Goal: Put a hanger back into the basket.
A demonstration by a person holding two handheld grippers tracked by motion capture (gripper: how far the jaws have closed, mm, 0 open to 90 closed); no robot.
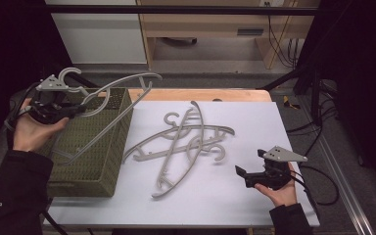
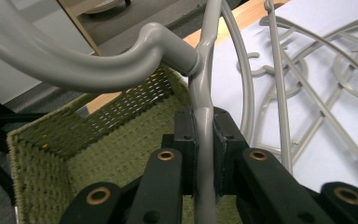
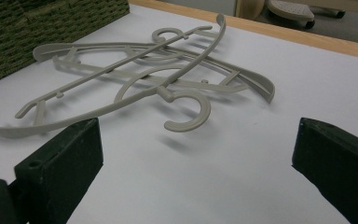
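Left tool (image 2: 204,140) clamps grey hanger (image 2: 121,65) above basket (image 2: 51,154).

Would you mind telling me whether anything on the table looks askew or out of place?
Yes: the grey hangers lie crossed in a tangled pile on the white table, while one hanger hangs tilted over the green basket, clamped by the left gripper.

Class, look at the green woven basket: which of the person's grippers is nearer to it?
Left. The left gripper holds a grey hanger right over the basket; the right gripper rests far across the white mat.
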